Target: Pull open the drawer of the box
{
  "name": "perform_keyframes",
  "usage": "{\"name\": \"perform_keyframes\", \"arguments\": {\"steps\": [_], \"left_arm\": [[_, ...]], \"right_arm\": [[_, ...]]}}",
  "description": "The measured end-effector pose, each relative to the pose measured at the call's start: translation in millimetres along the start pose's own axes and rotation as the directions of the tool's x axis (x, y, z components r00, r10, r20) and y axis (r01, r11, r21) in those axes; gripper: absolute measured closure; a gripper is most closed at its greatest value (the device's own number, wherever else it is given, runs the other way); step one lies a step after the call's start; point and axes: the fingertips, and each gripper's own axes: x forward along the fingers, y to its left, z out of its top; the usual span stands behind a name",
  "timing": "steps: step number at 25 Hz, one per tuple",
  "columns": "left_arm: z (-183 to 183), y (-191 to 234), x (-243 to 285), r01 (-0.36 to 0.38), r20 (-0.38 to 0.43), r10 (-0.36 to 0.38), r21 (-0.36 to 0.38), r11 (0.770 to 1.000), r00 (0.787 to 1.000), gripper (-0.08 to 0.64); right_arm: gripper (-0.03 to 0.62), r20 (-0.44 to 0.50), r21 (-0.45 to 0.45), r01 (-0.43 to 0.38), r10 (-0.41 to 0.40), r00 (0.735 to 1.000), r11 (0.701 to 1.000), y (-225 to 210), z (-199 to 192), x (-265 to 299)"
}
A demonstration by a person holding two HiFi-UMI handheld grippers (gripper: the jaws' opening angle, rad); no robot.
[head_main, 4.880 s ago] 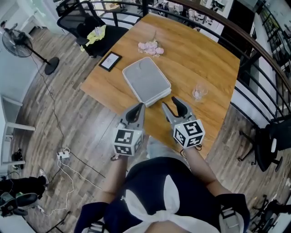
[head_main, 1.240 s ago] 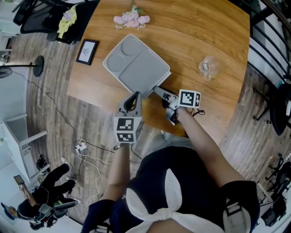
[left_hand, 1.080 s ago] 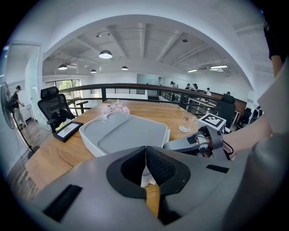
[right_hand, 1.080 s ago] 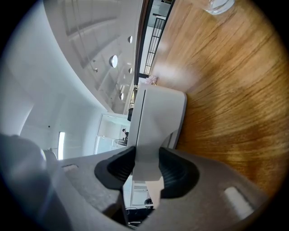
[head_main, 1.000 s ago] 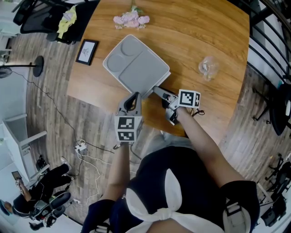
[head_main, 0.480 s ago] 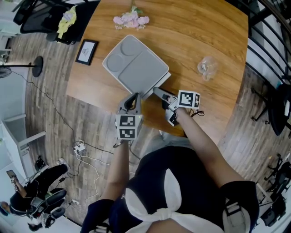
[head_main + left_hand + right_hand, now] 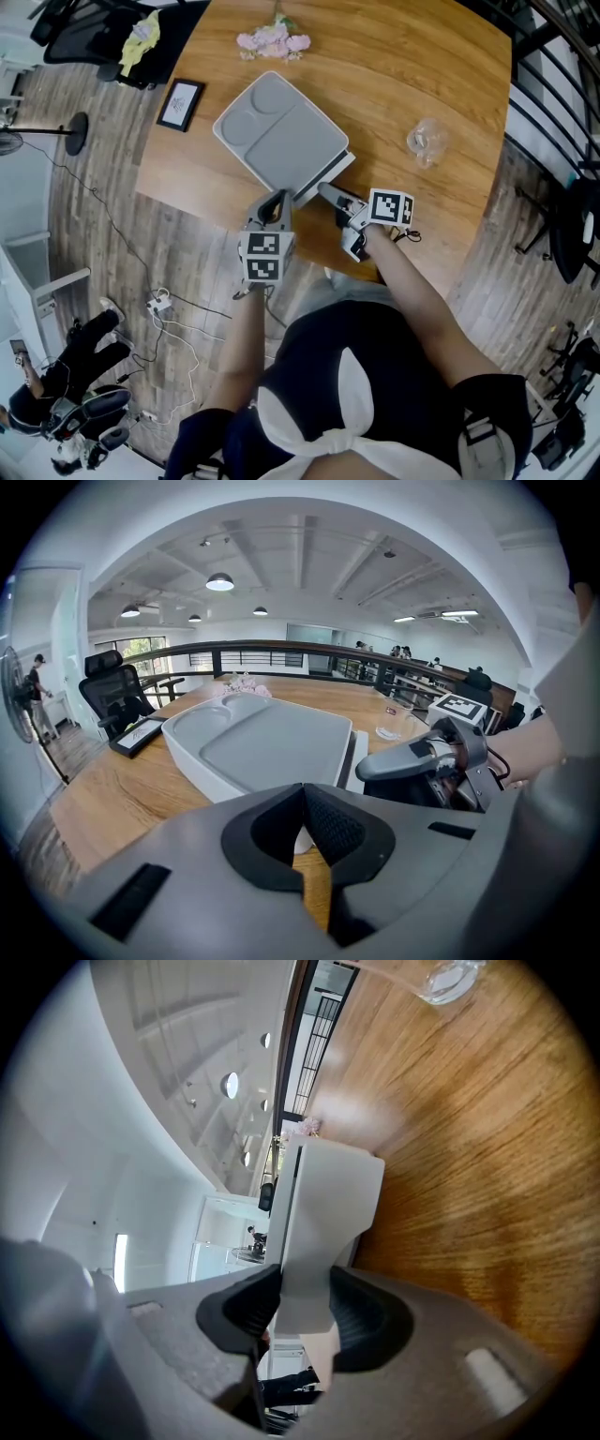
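A flat grey box [image 7: 281, 131] lies on the wooden table [image 7: 412, 56], and its white drawer [image 7: 336, 172] juts a little from the near right side. My right gripper [image 7: 325, 192] is rolled on its side and is shut on the drawer's front. The right gripper view shows the white drawer front [image 7: 323, 1204] pinched between both pads of the right gripper [image 7: 302, 1312]. My left gripper [image 7: 274, 202] hovers at the box's near corner, shut, holding nothing. From the left gripper view, the box [image 7: 262, 747] lies just ahead of the left gripper [image 7: 302, 799], with the drawer's strip [image 7: 364, 761] showing beside it.
A clear glass [image 7: 427, 139] stands to the right of the box. Pink flowers [image 7: 272, 39] lie at the far edge. A black framed card [image 7: 178, 105] sits at the left corner. The table's near edge runs under both grippers. An office chair [image 7: 94, 28] and railing flank the table.
Since the oldest frame, both grippers have come up to the box and the right one has rolled over and closed on the drawer front. Over the last second, hardly anything has moved.
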Motion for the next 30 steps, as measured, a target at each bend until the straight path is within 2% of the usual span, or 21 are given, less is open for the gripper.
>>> {"name": "perform_keyframes", "arguments": {"steps": [8,30], "left_arm": [[5,10,3,-0.014,0.022,0.014,-0.019,1.0,1.0,0.543],[0,-4,-4,-0.017,0.041,0.018,-0.031,0.999,0.999,0.543]], "right_arm": [[0.43,-0.003,0.006,0.015,-0.015,1.0,1.0,1,-2,0],[0.428,-0.012,-0.001,0.055,-0.055,0.998,0.998,-4,-21,-35]]}}
